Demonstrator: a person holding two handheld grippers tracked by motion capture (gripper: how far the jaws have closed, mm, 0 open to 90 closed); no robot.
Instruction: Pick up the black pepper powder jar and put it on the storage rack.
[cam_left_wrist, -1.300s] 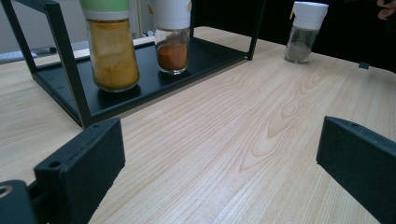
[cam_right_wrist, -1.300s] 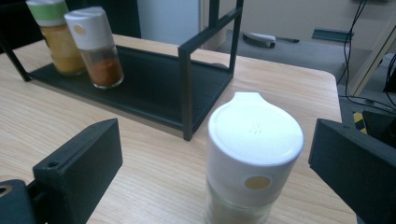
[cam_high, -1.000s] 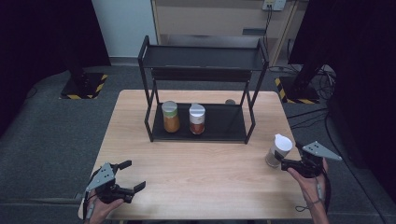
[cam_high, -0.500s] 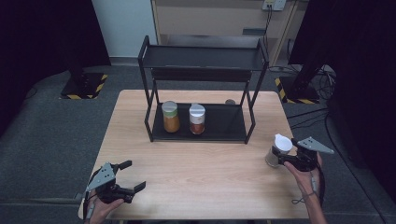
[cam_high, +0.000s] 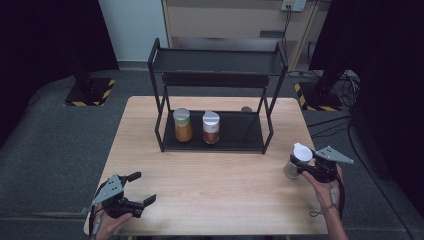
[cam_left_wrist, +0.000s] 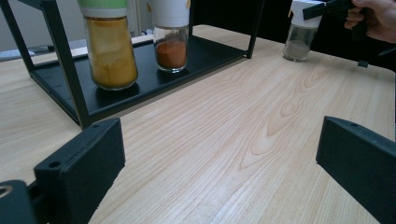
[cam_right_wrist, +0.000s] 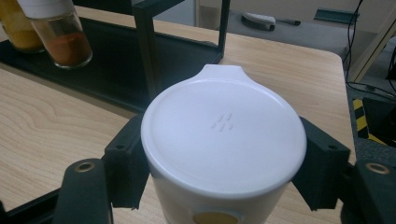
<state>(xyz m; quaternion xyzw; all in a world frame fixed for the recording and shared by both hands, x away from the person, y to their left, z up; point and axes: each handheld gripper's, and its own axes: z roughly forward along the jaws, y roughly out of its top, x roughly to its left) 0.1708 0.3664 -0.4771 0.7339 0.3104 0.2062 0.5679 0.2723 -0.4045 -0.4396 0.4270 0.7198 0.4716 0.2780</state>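
A glass spice jar with a white flip lid (cam_high: 298, 159) stands near the table's right edge. My right gripper (cam_high: 301, 164) has just been closing and is now shut on it, just under the lid. In the right gripper view the white lid (cam_right_wrist: 224, 135) sits between the two black pads (cam_right_wrist: 123, 163). My left gripper (cam_high: 145, 187) rests open near the front left corner with nothing between its jaws. In the left gripper view the gripper (cam_left_wrist: 219, 163) faces bare wood, with the white-lidded jar (cam_left_wrist: 301, 30) far off to the right.
A black two-tier rack (cam_high: 240, 136) stands at the table's back middle. On its lower shelf are a yellow spice jar with a green lid (cam_high: 182, 125) and a red spice jar with a white lid (cam_high: 211, 127). Its upper shelf (cam_high: 215, 62) is bare.
The right gripper moved left up to the white-lidded jar and its jaws closed around it. The left gripper stayed where it was.
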